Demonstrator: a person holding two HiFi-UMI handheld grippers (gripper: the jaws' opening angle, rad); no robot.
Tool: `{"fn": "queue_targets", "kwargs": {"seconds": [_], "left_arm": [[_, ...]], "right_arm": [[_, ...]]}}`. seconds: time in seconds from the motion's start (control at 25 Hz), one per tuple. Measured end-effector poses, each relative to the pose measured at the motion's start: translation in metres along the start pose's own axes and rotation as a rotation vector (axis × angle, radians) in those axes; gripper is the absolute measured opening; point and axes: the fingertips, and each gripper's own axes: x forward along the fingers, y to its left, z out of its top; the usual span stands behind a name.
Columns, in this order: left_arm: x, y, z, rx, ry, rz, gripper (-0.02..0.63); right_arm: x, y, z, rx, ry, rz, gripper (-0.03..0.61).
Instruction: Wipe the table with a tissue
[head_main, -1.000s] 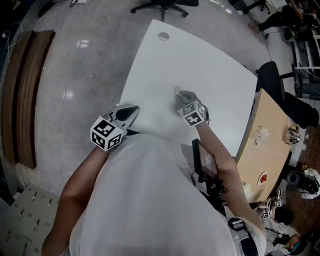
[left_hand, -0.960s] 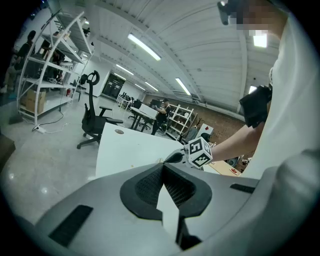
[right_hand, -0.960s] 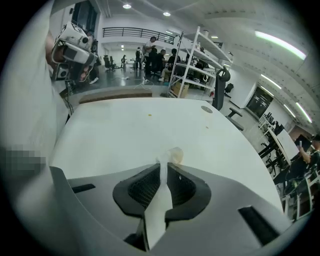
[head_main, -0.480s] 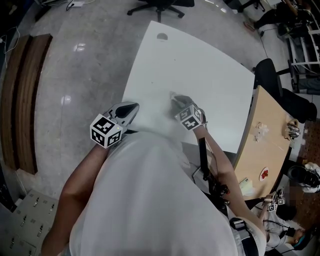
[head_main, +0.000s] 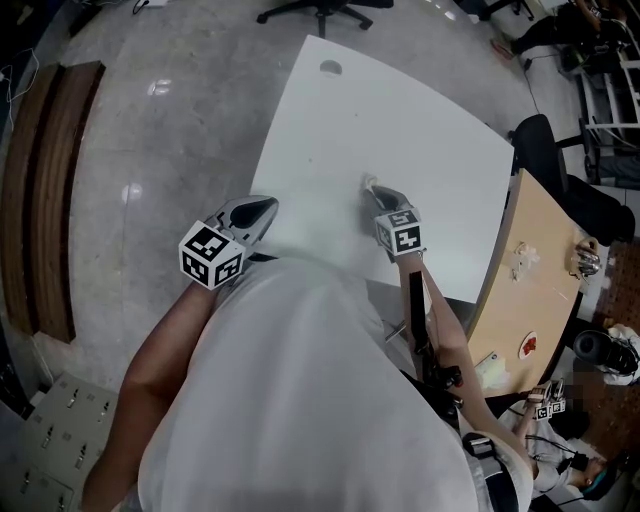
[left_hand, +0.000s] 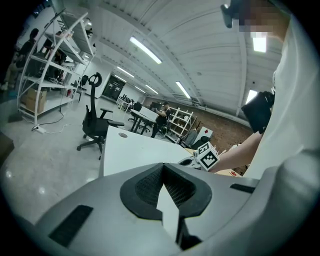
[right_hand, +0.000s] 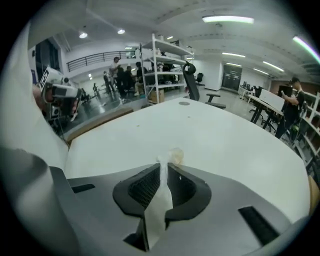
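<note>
The white table (head_main: 400, 120) fills the middle of the head view. My right gripper (head_main: 385, 200) is low over its near part, shut on a white tissue (head_main: 369, 186) whose end touches the tabletop. In the right gripper view the tissue (right_hand: 157, 209) runs as a strip between the closed jaws (right_hand: 164, 164), with a crumpled tip poking out over the table (right_hand: 215, 135). My left gripper (head_main: 248, 214) hovers at the table's near left edge, shut with nothing held. The left gripper view shows its jaws (left_hand: 163, 164) closed, with the table (left_hand: 130, 147) and the right gripper's marker cube (left_hand: 206, 155) beyond.
A round cable hole (head_main: 330, 67) marks the table's far end, with an office chair (head_main: 320, 12) behind it. A black chair (head_main: 560, 180) and a wooden desk (head_main: 540, 280) with small items stand to the right. A wooden bench (head_main: 40, 190) lies on the floor at left.
The right gripper slid the tissue left across the table, then back to the right. The left gripper stayed by the table's edge.
</note>
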Motion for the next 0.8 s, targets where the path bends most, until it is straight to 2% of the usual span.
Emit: {"fn": "queue_targets", "kwargs": {"seconds": [0.16,0.4,0.48,0.6,0.8], "left_arm": [[-0.003,0.004,0.001,-0.007,-0.004,0.007,0.006],[-0.003,0.007,-0.001,-0.017,0.004,0.007,0.006],[-0.003,0.006,0.000,-0.013,0.006,0.003,0.006],[-0.003,0.006,0.001,-0.009,0.006,0.004,0.006],[-0.009,0.007,-0.001,-0.010,0.006,0.017,0.006]], "right_arm": [[0.003,0.026,-0.008,-0.124,0.032,-0.023,0.048],[0.012,0.105,0.005,-0.281,-0.011,0.102,0.048],[0.015,0.116,0.007,-0.318,-0.009,0.127,0.048],[0.016,0.105,0.004,-0.316,-0.006,0.158,0.048],[0.012,0.024,0.002,-0.151,-0.001,-0.014,0.048]]}}
